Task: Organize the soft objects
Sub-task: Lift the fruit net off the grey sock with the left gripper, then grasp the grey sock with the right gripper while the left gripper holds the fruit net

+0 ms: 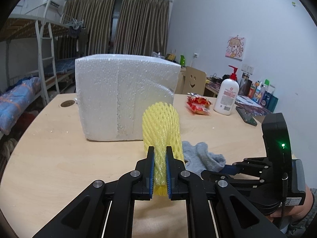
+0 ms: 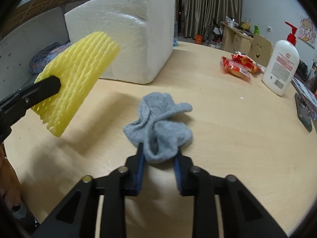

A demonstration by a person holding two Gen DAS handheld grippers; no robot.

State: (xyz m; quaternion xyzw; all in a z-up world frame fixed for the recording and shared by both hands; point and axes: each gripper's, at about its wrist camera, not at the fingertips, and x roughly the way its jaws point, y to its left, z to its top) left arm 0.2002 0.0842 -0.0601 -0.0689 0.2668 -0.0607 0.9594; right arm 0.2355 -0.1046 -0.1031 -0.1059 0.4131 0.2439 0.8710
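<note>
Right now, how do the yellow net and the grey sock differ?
The net is yellow open-mesh foam; the sock is grey knit cloth. The net is held above the table in the left gripper; the sock lies crumpled on it, its near end between the right gripper pads. Both are soft.

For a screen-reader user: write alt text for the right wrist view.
The right hand-held gripper closes its blue pads on the near edge of a crumpled grey sock on a pale wooden table. At left, the left hand-held gripper holds a yellow foam net sleeve in the air before a white foam block.
</note>
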